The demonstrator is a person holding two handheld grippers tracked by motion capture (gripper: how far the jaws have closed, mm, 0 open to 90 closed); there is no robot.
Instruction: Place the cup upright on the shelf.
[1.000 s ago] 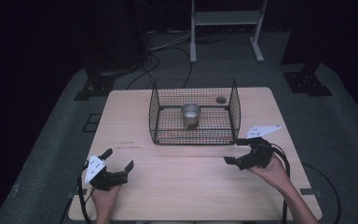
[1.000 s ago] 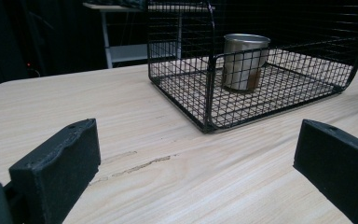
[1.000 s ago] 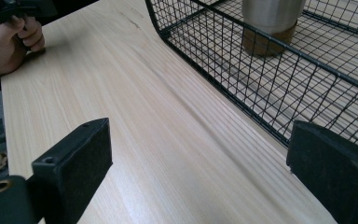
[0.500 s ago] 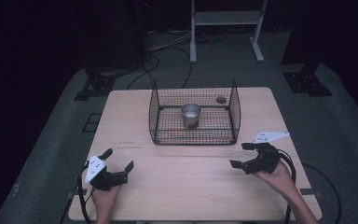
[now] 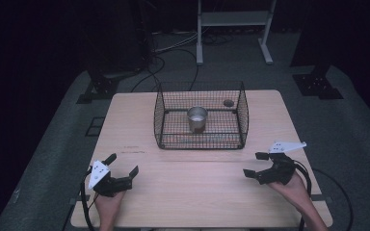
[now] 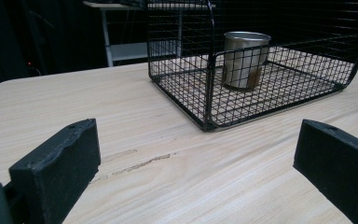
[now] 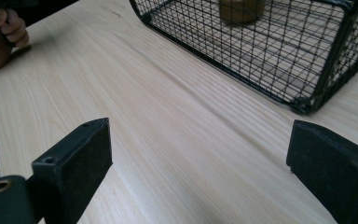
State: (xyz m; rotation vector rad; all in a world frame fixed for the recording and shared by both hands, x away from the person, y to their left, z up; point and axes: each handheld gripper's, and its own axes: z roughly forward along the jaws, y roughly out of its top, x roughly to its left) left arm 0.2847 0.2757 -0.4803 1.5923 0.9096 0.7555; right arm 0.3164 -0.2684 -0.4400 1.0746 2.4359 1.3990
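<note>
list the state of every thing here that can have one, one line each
left claw: open, holding nothing, low over the table
right claw: open, holding nothing, low over the table
metal cup: upright, inside the basket, contents not visible
wire basket: upright on the table, top open
small dark object: lying on the table behind the basket

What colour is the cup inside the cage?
Shiny silver metal cup, best seen in the left gripper view.

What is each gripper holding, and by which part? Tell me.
Nothing. The left gripper and right gripper both have their jaws wide apart over bare table; the metal cup sits untouched in the wire basket.
</note>
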